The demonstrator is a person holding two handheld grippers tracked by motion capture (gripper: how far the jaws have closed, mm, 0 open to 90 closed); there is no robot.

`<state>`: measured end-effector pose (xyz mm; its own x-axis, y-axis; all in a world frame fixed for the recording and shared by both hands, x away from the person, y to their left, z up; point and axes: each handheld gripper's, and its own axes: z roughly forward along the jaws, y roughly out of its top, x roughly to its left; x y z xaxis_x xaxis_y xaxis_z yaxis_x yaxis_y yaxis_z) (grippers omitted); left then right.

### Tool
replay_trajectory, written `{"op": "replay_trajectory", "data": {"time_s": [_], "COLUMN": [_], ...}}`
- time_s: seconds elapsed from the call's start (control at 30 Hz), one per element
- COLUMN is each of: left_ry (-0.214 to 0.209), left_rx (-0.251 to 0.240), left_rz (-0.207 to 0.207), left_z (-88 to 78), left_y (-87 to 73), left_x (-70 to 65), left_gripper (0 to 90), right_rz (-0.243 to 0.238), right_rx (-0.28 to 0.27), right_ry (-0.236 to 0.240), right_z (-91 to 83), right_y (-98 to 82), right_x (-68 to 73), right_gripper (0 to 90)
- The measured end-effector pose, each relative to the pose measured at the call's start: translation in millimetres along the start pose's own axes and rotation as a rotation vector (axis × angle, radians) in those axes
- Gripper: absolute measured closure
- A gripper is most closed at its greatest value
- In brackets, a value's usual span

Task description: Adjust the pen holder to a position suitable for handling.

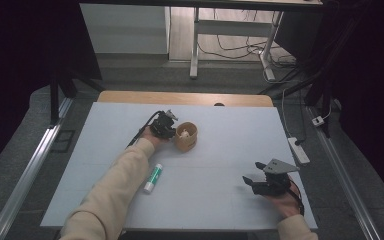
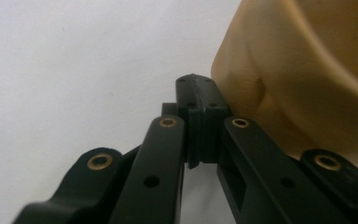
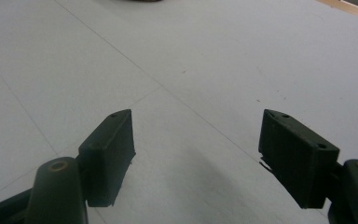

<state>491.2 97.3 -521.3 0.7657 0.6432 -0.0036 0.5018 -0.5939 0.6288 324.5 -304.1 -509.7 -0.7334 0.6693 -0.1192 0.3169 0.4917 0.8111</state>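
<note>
Cup: tan cup (image 1: 186,137) upright near table (image 1: 230,120) centre, something pale inside.
Left gripper: left gripper (image 1: 166,126) at cup's 9 o'clock, jaws pressed fully together, gripping nothing, tips against cup wall (image 2: 279,70).
Tube: white-green tube (image 1: 153,179) lying at cup's 7 o'clock, apart.
Right gripper: right gripper (image 1: 255,172) at cup's 4 o'clock, well apart, jaws spread wide, empty.

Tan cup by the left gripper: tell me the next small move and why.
Probably open the left gripper first. Its jaws are shut with nothing between them, tips against the outer wall of the tan cup, so it cannot grasp the cup. The right gripper stands open, apart.
</note>
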Motion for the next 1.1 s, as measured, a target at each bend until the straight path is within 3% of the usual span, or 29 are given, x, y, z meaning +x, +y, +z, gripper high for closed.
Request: {"op": "replay_trajectory", "data": {"time_s": [0.1,0.2,0.5,0.57,0.77,0.93,1.1], "left_ry": [0.039,0.05,0.04,0.037,0.049,0.052,0.031], "left_rx": [0.013,0.016,-0.004,-0.016,-0.044,-0.064,-0.083], "left_rz": [-0.01,-0.027,-0.051,-0.065,-0.082,-0.086,-0.083], "left_z": [-7.7,-18.9,-45.7,-52.4,-71.3,-88.4,-102.4], "left_y": [-1.1,-3.7,-17.0,-20.5,-30.3,-35.3,-40.4], "left_x": [4.7,8.5,-3.1,-7.4,-22.2,-34.3,-45.7], "left_gripper": [88.9,88.9,88.5,82.8,52.9,43.2,40.3], "right_rz": [-0.002,-0.001,-0.002,0.002,0.001,0.0,0.011], "right_rx": [0.002,-0.005,-0.004,-0.003,-0.01,-0.012,-0.027], "right_ry": [-0.001,-0.003,-0.009,-0.006,-0.006,-0.018,-0.016], "right_z": [-1.1,-1.9,-2.4,-3.0,-3.6,-6.1,-7.4], "right_y": [0.1,0.0,0.3,0.3,-0.2,-0.2,-0.6], "right_x": [0.3,-0.1,0.2,0.1,0.1,-0.6,-1.0], "right_gripper": [25.9,25.9,26.0,26.0,26.0,26.2,26.3]}}
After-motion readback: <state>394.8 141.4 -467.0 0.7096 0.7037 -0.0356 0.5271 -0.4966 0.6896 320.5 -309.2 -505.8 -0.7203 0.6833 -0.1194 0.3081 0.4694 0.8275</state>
